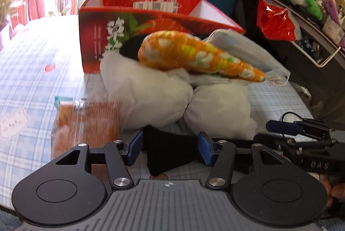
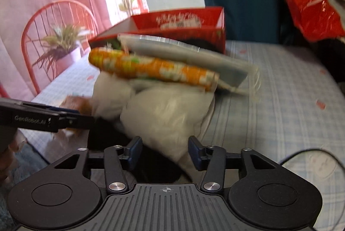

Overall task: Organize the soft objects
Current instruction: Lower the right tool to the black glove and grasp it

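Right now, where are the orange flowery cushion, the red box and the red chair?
Orange cushion (image 1: pixel 194 54): left wrist view, middle of its patterned body.
Red box (image 1: pixel 94 45): left wrist view, its front wall.
Red chair (image 2: pixel 32 22): right wrist view, curved back rim.

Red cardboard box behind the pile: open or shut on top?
Open. The red cardboard box has no lid; its white inner walls and a divider show from above.

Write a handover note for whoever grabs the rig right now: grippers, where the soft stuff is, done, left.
Left gripper: open, black cloth between its pads, not pinched.
Right gripper: open, at the near edge of the white bundle, holding nothing.
Orange floral pouch and face mask lie on top of the bundle, in front of the red box.
Done: nothing visibly in the box.
Left: likely all of the pile.
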{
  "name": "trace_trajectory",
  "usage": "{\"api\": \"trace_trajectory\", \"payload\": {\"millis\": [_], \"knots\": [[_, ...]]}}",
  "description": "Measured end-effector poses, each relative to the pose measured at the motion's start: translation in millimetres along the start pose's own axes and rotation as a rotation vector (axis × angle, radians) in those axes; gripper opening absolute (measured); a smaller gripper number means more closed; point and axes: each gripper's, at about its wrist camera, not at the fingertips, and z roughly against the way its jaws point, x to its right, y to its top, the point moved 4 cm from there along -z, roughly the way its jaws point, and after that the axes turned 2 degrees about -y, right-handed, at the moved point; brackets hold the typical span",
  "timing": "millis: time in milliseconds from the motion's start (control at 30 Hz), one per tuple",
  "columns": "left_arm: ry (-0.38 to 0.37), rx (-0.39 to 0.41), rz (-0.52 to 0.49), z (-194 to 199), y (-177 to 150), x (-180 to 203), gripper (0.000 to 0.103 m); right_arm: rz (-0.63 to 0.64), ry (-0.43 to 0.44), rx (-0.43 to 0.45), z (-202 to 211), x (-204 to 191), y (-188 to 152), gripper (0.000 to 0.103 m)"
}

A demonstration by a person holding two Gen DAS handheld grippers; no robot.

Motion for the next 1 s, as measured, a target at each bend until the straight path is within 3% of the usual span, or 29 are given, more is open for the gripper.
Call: {"api": "trace_trajectory", "payload": {"millis": [333,533,600,867,967,1000], "knots": [[-0.008,-0.035,0.022,-14.1,-6.0,-6.6,0.058,0.064,-0.003,-0.141,-24.1,-14.2,-20.5,0.066],[-0.015,-0.044,0.038,-23.2,-5.3,-9.7,0.058,0.009,-0.002,-0.158,-27.7,-2.1,-22.9,0.054],[-0.020,-0.053,0.056,-28.4,-2.4,-14.3,0.058,0.007,0.000,-0.179,-30.6,-0.6,-25.4,0.042],[-0.040,-0.072,0.072,-40.1,-3.9,-16.7,0.058,0.005,0.004,-0.178,-33.4,1.6,-26.4,0.038],[-0.051,-0.069,0.053,-37.6,-8.1,-13.1,0.044,0.014,0.001,-0.170,-32.1,0.3,-25.5,0.036],[-0.050,-0.067,0.038,-36.1,-10.2,-10.9,0.034,0.017,0.000,-0.167,-31.4,0.0,-25.0,0.034]]}}
